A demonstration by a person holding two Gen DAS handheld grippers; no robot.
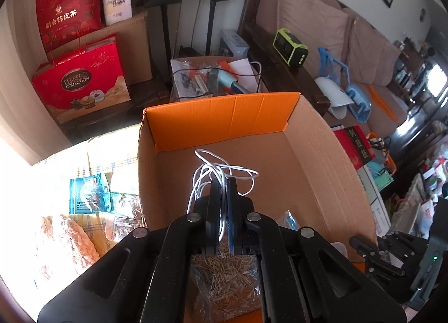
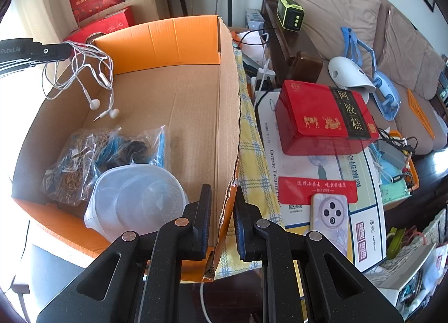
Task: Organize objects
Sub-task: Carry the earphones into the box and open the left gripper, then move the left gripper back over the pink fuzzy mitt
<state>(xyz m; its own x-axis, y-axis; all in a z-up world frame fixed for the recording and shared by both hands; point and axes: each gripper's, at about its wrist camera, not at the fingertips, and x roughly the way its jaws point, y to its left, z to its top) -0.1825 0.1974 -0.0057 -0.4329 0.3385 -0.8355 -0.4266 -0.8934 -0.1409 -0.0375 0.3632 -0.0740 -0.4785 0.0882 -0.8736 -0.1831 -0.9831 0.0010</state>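
Left gripper [image 1: 223,183]: clamped on tangled white earphones [image 2: 84,76], hung over far left corner of cardboard box [image 2: 173,93], earbuds dangling just above floor. Right gripper [image 2: 222,197]: pinched on near right box wall, one finger inside, one outside. Box: open-topped, orange flaps upright at far edge; centre and far floor bare. Round plastic container [image 2: 134,199]: near corner. Bagged dried herbs [image 2: 70,166]: against left wall. Red tin [image 2: 322,121]: outside, right of box.
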